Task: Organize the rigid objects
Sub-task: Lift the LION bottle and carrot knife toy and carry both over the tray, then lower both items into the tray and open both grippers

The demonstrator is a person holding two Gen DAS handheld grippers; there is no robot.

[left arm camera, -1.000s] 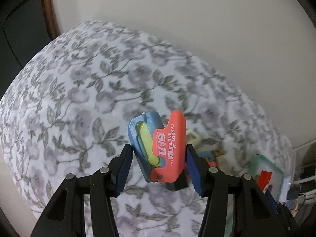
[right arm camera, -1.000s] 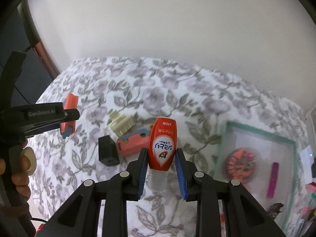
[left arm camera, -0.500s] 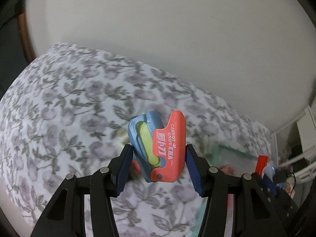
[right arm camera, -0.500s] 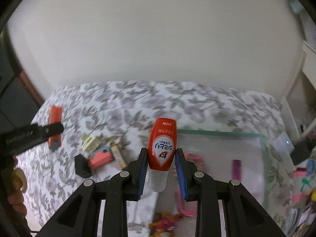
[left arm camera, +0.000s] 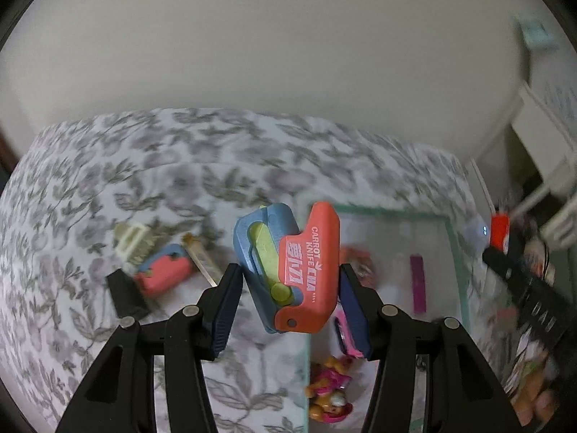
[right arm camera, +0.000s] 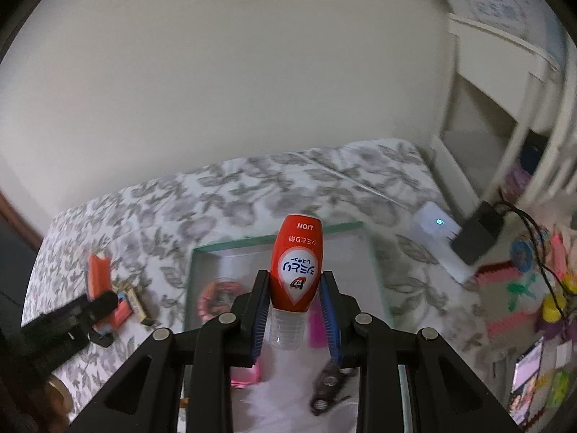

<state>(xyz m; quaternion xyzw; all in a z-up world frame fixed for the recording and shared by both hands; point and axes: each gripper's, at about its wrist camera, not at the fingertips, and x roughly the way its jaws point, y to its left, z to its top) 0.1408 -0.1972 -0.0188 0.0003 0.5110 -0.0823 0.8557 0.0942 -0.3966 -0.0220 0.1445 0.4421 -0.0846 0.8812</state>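
Note:
My left gripper (left arm camera: 288,290) is shut on an orange, blue and green carrot knife toy (left arm camera: 290,269), held in the air above the left edge of a green-rimmed clear tray (left arm camera: 455,252). My right gripper (right arm camera: 294,312) is shut on a red LION bottle (right arm camera: 296,267), cap end down, held above the same tray (right arm camera: 277,241). The left gripper with the toy (right arm camera: 99,276) shows at the left of the right wrist view. The right gripper's bottle (left arm camera: 500,231) shows at the right of the left wrist view.
On the floral bedspread (left arm camera: 108,180) left of the tray lie a black block (left arm camera: 124,294), a red-blue toy (left arm camera: 164,270), a cream clip (left arm camera: 130,240) and a thin stick (left arm camera: 202,258). The tray holds a purple bar (left arm camera: 418,283), a figurine (left arm camera: 330,395) and an orange ring (right arm camera: 216,297). A shelf and clutter stand at the right.
Both grippers have swung right, from over the loose items to over the tray, each still holding its object. The views are blurred from motion.

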